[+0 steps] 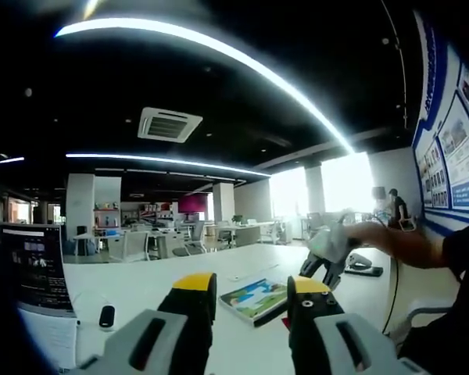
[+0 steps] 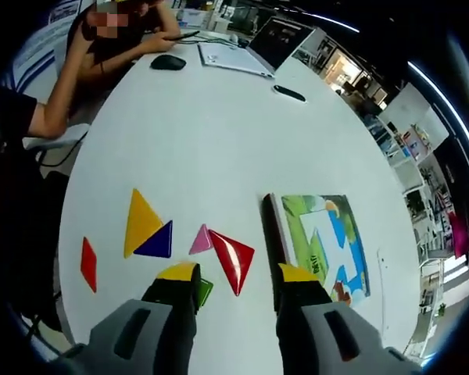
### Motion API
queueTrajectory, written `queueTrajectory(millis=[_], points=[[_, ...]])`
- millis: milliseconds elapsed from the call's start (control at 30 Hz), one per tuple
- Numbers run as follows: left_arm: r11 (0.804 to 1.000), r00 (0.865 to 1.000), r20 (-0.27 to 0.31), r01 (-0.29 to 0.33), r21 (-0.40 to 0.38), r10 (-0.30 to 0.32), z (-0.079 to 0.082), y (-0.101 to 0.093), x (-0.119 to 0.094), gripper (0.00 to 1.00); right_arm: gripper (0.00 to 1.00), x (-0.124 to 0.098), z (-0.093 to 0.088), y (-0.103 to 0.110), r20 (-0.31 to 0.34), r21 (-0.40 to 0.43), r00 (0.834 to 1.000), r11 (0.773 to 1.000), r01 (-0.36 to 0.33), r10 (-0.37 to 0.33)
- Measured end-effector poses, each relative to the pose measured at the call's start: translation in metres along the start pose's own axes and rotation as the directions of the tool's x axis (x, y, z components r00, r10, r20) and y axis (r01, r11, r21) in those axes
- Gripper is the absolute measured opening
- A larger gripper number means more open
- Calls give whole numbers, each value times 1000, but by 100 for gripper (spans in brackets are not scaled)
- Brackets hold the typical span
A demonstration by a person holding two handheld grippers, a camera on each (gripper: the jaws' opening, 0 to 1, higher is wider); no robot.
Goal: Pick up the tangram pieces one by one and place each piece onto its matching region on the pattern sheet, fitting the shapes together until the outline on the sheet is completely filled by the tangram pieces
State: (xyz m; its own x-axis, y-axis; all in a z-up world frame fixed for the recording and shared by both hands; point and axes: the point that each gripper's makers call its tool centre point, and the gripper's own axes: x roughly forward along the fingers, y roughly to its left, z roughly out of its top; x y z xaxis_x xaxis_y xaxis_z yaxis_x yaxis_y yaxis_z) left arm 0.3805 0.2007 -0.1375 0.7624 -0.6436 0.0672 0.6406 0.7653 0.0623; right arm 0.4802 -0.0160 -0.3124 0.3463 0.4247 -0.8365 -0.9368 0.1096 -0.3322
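In the right gripper view several tangram pieces lie loose on the white table [image 2: 219,141]: a yellow triangle [image 2: 141,220], a blue triangle [image 2: 158,242] touching it, a small pink triangle [image 2: 201,240], a red triangle [image 2: 233,259], a red parallelogram [image 2: 88,263] and a green piece [image 2: 205,291] half hidden by a jaw. The colourful pattern sheet [image 2: 326,244] lies right of them. My right gripper [image 2: 238,275] hovers open above the red triangle; it also appears as the right gripper [image 1: 326,266]. My left gripper [image 1: 252,291] is open and empty, raised level, with the pattern sheet [image 1: 254,299] beyond it.
A laptop [image 2: 281,39], papers [image 2: 230,56], a mouse [image 2: 168,62] and a thin black object [image 2: 288,94] sit at the table's far end, where a person's arm [image 2: 86,78] rests. A screen [image 1: 31,266] and a small black device [image 1: 107,316] stand left.
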Motion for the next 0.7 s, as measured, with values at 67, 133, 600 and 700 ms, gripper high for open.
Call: queueTrajectory(millis=[67, 133, 600, 700], points=[[1000, 1000, 2, 0, 1, 0, 1, 0, -1, 38, 39, 1, 1, 0, -5, -6, 1000, 1000, -7, 7], [1000, 1000, 4, -1, 0, 1, 1, 0, -1, 38, 39, 3, 2, 3, -4, -9, 1000, 1000, -23, 23], [1000, 1000, 8, -12, -2, 12, 2, 5, -6, 37, 38, 18, -9, 0, -137, -73, 987, 993, -98, 87], [1000, 1000, 10, -13, -2, 13, 2, 5, -7, 37, 40, 20, -10, 1, -168, -103, 981, 988, -112, 93]])
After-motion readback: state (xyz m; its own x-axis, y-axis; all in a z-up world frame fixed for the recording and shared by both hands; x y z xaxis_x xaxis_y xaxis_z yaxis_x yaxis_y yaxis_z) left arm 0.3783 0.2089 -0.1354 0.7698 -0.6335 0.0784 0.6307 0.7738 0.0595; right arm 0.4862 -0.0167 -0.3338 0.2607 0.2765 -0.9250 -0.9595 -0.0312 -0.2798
